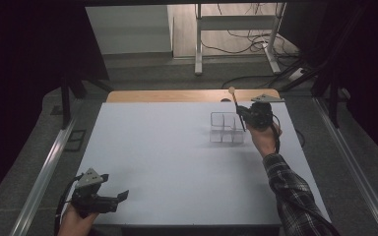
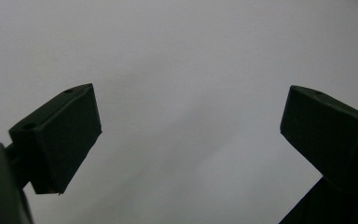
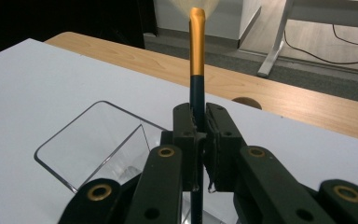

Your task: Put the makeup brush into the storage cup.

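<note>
The right hand-held gripper (image 3: 199,154) pinches a makeup brush (image 3: 196,60) upright over the clear organizer (image 1: 226,128) near the far right edge of the white surface (image 1: 167,157), while the left hand-held gripper (image 1: 120,199), jaws spread, rests at the near left edge, well apart.

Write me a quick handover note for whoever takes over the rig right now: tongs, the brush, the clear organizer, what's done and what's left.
Right tongs: shut on the makeup brush, held upright with the bristles on top, at the right edge of the clear organizer.
Left tongs: open, holding nothing, low at the near left corner of the white table.
Done: the brush is gripped and brought to the organizer.
Left: whether the handle's lower end is already inside a compartment cannot be told; probably lower it in, then open the right tongs and back away.
</note>
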A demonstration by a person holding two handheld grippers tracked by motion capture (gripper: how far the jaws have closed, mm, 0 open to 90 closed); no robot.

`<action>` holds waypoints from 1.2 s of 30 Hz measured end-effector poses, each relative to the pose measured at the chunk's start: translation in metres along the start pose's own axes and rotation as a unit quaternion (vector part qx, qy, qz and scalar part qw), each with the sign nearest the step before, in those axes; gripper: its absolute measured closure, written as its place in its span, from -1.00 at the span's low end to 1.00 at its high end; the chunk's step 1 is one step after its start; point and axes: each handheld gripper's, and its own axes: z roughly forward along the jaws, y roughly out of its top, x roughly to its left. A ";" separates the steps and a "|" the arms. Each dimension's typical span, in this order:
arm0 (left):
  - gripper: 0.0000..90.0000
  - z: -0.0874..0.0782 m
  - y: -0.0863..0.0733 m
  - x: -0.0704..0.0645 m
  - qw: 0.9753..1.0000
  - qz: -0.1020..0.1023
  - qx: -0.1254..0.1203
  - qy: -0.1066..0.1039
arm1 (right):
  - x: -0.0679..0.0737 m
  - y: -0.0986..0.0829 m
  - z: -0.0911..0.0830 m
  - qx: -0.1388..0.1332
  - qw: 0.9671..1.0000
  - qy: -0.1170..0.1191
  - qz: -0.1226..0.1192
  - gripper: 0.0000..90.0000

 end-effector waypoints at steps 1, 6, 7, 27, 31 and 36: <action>-0.88 0.000 0.000 0.000 1.000 0.000 0.000 0.000 | 0.000 -0.001 0.000 0.001 1.000 0.000 0.000 0.85; -0.88 0.000 0.000 0.000 1.000 0.000 0.000 0.000 | 0.001 -0.007 0.001 0.008 1.000 -0.001 -0.003 0.85; -0.88 0.000 0.000 0.000 1.000 0.000 0.000 0.000 | 0.001 -0.008 0.001 0.008 1.000 -0.001 -0.003 0.85; -0.88 0.000 0.000 0.000 1.000 0.001 0.000 0.001 | 0.001 -0.005 0.001 0.013 1.000 -0.009 -0.005 -0.48; -0.88 0.000 0.000 0.000 1.000 0.002 0.000 0.001 | 0.000 -0.005 0.003 0.016 1.000 -0.014 -0.002 -0.70; -0.88 0.000 0.000 -0.001 1.000 0.002 0.000 0.001 | -0.001 -0.006 0.005 0.030 0.999 -0.011 -0.005 -0.96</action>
